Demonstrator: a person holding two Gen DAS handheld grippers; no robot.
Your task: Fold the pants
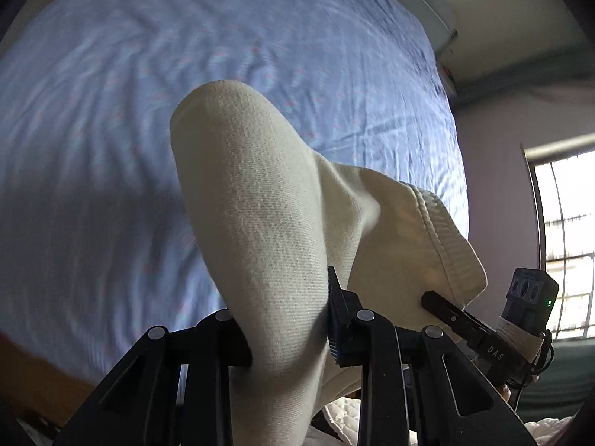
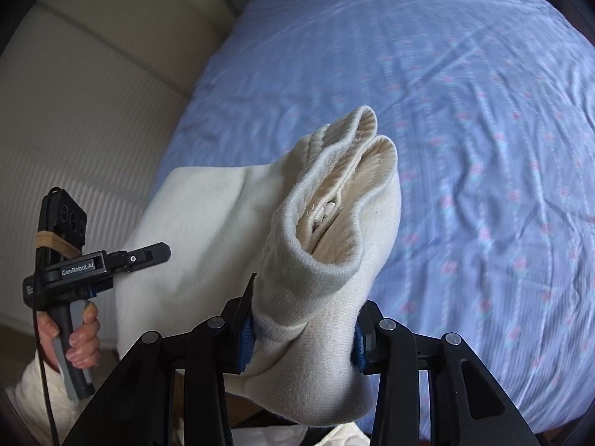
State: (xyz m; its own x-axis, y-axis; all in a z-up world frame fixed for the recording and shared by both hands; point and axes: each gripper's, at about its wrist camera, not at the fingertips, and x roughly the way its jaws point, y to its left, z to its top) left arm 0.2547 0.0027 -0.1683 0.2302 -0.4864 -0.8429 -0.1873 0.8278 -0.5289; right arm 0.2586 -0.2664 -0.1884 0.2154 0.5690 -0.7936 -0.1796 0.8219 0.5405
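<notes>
Cream knit pants (image 1: 260, 200) hang lifted above a blue patterned bed sheet (image 1: 111, 93). My left gripper (image 1: 290, 330) is shut on a thick fold of the pants, which bulges up between its fingers. My right gripper (image 2: 303, 338) is shut on the ribbed waistband end of the pants (image 2: 334, 193), whose layered edges stand open above the fingers. The right gripper also shows in the left wrist view (image 1: 442, 306) at the lower right, touching the hem. The left gripper shows in the right wrist view (image 2: 148, 254) at the left, held by a hand.
The bed sheet (image 2: 483, 130) fills most of both views. A white padded headboard or wall (image 2: 74, 111) lies left of the bed. A bright window (image 1: 565, 241) is at the right. White quilted fabric (image 1: 346, 412) lies below the grippers.
</notes>
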